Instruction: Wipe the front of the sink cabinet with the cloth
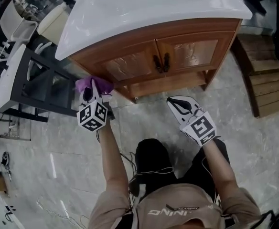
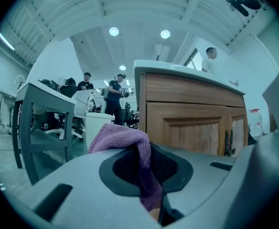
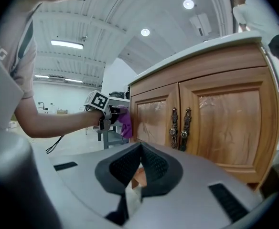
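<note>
Purple and nubbly, the cloth (image 1: 95, 85) is a soft terry rag bunched into a loose fold. The left tongs (image 1: 92, 93) are clamped on it: in the left gripper view the fabric (image 2: 130, 142) hangs down between the two dark ribbed pads and spills over the top of the left tongs (image 2: 146, 168). From the right gripper view the cloth (image 3: 125, 120) sits right at the left front edge of the sink cabinet (image 3: 225, 123), low on the frame beside the left door.

Warm brown wood with raised rectangular door panels makes up the sink cabinet (image 1: 177, 56), which carries two dark ornate metal handles (image 1: 161, 62) side by side at the centre. A smooth, glossy white basin top (image 1: 144, 8) overhangs it.

The right tongs (image 1: 175, 101) hover well apart from the cloth, low before the right door, pads pressed together with nothing between them (image 3: 138, 163).

Pale grey marbled tiles cover the floor (image 1: 58, 147). A dark metal-framed table (image 1: 39, 80) with a white top stands to the left, wooden steps (image 1: 268, 80) to the right. Several people (image 2: 114, 92) stand far back under a white ribbed ceiling with round lamps.
</note>
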Action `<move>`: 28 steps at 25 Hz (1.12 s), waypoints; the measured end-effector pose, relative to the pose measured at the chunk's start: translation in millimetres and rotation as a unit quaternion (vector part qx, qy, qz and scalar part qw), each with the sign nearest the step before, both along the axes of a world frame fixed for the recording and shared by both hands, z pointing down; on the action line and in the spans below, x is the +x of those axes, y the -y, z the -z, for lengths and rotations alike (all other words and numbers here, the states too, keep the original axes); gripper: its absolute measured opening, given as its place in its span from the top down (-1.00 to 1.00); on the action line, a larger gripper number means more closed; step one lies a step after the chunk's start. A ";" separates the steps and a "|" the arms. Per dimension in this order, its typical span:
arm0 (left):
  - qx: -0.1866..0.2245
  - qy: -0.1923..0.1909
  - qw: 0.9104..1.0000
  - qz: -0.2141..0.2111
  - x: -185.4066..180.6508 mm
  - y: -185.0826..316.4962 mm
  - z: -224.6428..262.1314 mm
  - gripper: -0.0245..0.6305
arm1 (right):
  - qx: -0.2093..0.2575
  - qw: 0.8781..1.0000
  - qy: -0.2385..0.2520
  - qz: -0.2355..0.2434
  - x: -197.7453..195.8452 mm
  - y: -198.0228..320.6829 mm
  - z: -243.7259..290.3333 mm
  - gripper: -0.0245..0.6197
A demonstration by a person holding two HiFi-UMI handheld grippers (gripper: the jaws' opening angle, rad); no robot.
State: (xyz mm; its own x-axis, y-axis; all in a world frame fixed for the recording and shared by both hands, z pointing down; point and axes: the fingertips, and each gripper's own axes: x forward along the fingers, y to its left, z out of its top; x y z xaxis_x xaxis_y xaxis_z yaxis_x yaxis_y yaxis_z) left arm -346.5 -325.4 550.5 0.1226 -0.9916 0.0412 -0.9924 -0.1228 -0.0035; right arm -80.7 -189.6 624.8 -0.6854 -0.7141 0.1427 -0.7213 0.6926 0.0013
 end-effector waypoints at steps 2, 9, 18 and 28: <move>-0.001 -0.004 1.000 0.005 -3.1 8.0 -5.4 0.81 | -0.004 1.000 -0.006 -0.003 3.0 2.5 -5.1 0.89; 0.027 -0.027 0.999 0.029 3.8 20.3 -5.4 0.81 | -0.011 1.000 -0.012 -0.019 16.6 5.1 -12.7 0.89; 0.040 -0.057 0.997 0.029 38.6 19.4 -15.0 0.81 | -0.008 1.000 -0.005 -0.026 19.4 -0.8 -9.7 0.89; 0.033 -0.065 0.997 -0.016 110.9 21.9 -19.3 0.81 | -0.007 0.998 0.000 -0.061 49.0 -6.4 -12.3 0.89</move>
State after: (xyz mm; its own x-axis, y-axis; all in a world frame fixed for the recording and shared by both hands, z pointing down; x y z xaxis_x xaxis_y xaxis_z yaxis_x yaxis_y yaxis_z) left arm -235.6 -347.3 569.8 0.1549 -0.9870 -0.0422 -0.9804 -0.1588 0.1167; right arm -31.7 -183.2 637.0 -0.5928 -0.7907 0.1526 -0.8008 0.5988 -0.0084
